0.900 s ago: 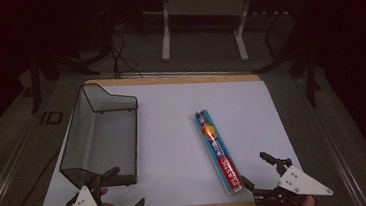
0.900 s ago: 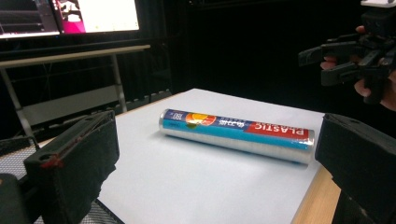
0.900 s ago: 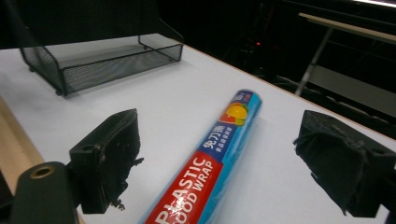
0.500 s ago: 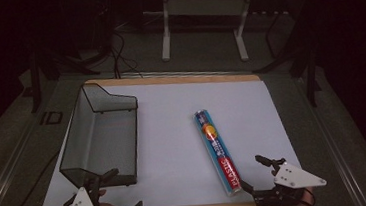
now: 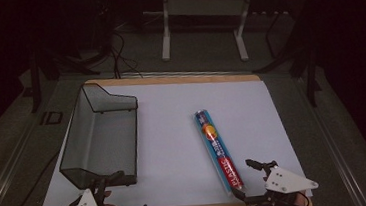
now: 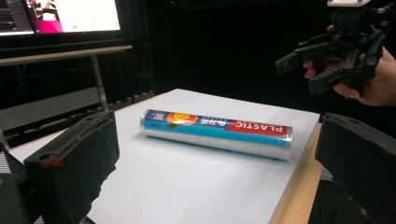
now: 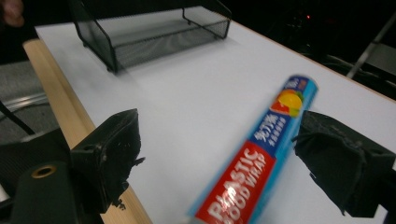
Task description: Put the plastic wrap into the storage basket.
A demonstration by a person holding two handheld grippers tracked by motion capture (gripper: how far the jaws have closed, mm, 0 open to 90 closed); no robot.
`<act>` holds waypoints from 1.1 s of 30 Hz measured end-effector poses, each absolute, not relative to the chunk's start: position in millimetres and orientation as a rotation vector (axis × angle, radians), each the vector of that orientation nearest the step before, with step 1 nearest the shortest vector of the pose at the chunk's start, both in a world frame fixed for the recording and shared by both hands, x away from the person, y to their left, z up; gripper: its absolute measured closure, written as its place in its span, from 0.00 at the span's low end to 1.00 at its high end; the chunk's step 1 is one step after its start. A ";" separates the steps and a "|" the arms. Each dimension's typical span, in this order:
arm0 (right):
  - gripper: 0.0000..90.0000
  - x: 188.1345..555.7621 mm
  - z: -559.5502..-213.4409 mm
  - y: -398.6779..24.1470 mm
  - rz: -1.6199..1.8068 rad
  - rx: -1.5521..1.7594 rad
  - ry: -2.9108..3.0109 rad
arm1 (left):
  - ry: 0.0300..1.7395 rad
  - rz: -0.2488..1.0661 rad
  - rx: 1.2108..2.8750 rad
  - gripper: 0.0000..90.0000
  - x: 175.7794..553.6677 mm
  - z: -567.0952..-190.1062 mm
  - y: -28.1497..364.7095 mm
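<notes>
Surface: desk [image 5: 251, 102] with a pale sheet over a wooden board; the wood shows as a strip along the near edge.
Roll: plastic food wrap roll [image 5: 219, 150], blue with a red label end, lies flat on the sheet right of centre. Its long axis runs from mid-desk toward the near edge, red end nearest that edge. Left gripper view shows it side-on [image 6: 217, 133]; right gripper view shows it close and slightly blurred [image 7: 254, 158].
Tray: black mesh tray [image 5: 101, 135] stands on the left half of the desk, well apart from the roll; its tall wall is at the far end, low open lip toward the near-left corner.
Right gripper: right gripper [image 5: 248, 180] sits at the near edge, right of centre, jaws spread wide. The red end of the roll lies between the jaws; pads not pressing on it. In its own view one jaw is left of the roll, the other right, with a gap on the left side.
Left gripper: left gripper [image 5: 121, 198] at the near-left corner, just in front of the tray's low lip, jaws apart, nothing between them.
Hands: a hand [image 6: 373, 77] holds the right gripper, seen from the left gripper view.
</notes>
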State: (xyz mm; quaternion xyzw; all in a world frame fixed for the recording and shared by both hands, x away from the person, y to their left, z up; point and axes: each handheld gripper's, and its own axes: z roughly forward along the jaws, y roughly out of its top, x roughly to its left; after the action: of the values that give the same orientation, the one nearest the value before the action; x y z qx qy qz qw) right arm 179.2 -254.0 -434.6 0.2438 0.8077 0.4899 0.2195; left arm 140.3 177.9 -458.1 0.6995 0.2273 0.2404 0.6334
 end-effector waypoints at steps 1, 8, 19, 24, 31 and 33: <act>0.16 179.2 -433.0 -251.9 1.339 0.665 2.232 | 0.520 0.549 1.603 0.01 140.5 -458.3 177.8; 0.17 186.8 -414.2 -240.1 1.323 0.660 2.207 | 0.516 0.546 1.601 0.01 140.5 -458.3 178.0; 0.15 211.5 -392.7 -222.8 1.289 0.669 2.180 | 0.509 0.541 1.606 0.01 140.1 -458.3 176.8; 0.13 223.3 -391.1 -212.0 1.249 0.708 2.157 | 0.504 0.539 1.607 0.01 139.3 -458.0 175.9; 0.11 244.1 -396.6 -199.5 1.177 0.818 2.179 | 0.508 0.540 1.605 0.01 139.8 -458.1 176.2; 0.11 249.7 -397.4 -198.2 1.187 0.856 2.184 | 0.511 0.540 1.605 0.01 140.0 -458.2 176.2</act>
State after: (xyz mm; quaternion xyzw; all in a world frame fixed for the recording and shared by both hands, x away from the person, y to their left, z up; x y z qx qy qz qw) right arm 249.7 -198.2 -397.4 0.3150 0.8036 0.4366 0.2536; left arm 140.0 176.2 -458.2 0.7019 0.2236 0.2361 0.6337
